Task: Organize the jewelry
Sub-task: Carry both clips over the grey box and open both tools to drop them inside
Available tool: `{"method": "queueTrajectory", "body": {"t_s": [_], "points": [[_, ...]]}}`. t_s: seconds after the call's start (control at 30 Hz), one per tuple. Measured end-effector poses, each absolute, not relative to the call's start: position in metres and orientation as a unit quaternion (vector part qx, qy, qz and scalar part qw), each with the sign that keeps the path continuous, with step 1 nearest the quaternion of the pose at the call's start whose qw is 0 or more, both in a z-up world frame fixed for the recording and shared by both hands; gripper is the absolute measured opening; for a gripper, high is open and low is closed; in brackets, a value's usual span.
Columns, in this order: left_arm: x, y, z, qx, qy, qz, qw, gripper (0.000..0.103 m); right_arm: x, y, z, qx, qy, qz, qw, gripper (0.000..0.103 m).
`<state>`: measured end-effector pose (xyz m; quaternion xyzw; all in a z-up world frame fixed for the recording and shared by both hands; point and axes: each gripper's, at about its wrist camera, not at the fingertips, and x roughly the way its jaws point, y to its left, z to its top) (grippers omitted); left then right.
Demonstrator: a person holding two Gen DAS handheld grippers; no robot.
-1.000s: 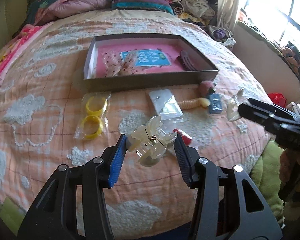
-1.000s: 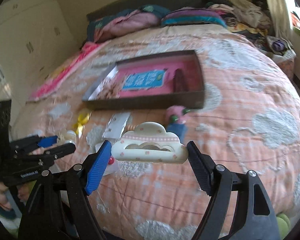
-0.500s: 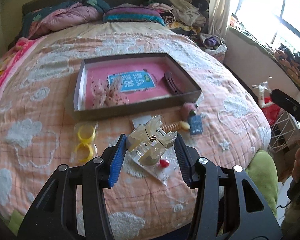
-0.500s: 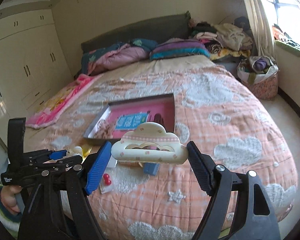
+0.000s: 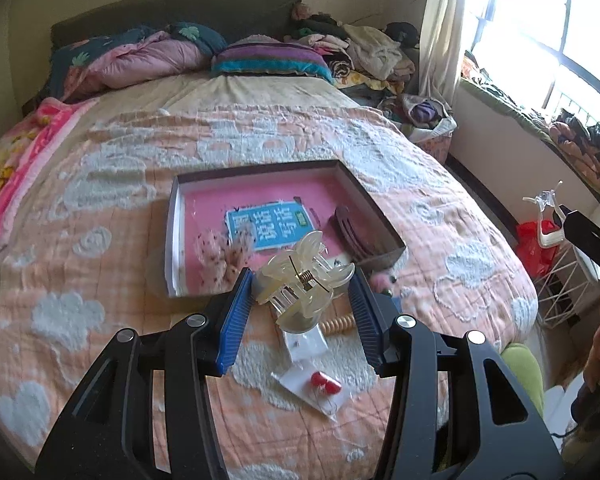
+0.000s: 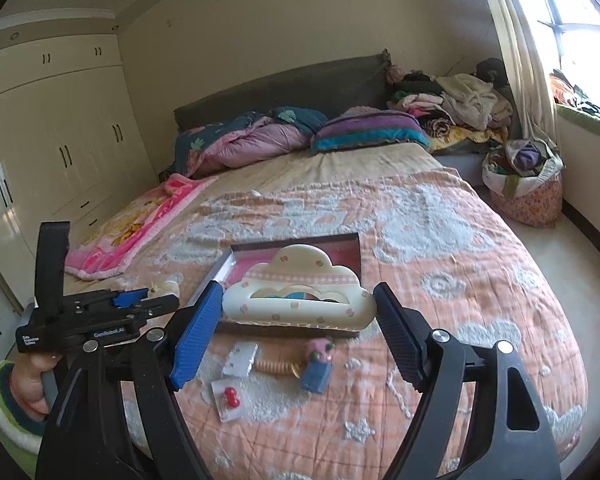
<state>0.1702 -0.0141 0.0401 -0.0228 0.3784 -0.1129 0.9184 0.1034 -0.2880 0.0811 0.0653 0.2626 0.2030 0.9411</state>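
Observation:
My left gripper (image 5: 302, 288) is shut on a clear claw hair clip (image 5: 300, 280), held in the air above the bed. My right gripper (image 6: 298, 304) is shut on a cream cloud-shaped hair clip (image 6: 296, 296), also lifted. Beyond both lies the open box (image 5: 176, 240) with a pink lining, a blue card (image 5: 268, 222) and a dark comb (image 5: 350, 236) inside. The box (image 6: 358, 256) shows behind the cloud clip in the right wrist view. The left gripper (image 6: 156, 298) also appears there at the left, a hand gripping its handle.
Small items lie on the orange cloud-pattern quilt (image 5: 80, 280) in front of the box: a bag with red earrings (image 6: 230, 396), a white card (image 6: 240, 358), a beaded piece (image 6: 274, 368), a pink pom (image 6: 320, 350) and a blue card (image 6: 316, 376). Pillows and clothes pile up at the headboard.
Both grippers have risen with their clips still held, and the bed items now look smaller and lower. The yellow bangles have dropped out of the left wrist view.

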Motion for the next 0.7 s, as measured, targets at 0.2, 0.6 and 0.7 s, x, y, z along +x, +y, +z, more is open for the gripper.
{"method": "queueTrajectory", "body": {"t_s": [0.2,0.6,0.7], "points": [[0.183,-0.013,0.055,-0.014,0.368,-0.113,0.923,0.04,0.119,-0.275,0.094,0.067,0.253,0.216,0.941,0.076],[0.213,-0.003,0.078,-0.033,0.359,-0.114,0.926,0.04,0.148,-0.25,0.127,0.059,0.235,0.237,0.941,0.076],[0.22,0.0,0.083,-0.03,0.355,-0.11,0.928,0.04,0.159,-0.246,0.131,0.057,0.236,0.24,0.94,0.076]]}}
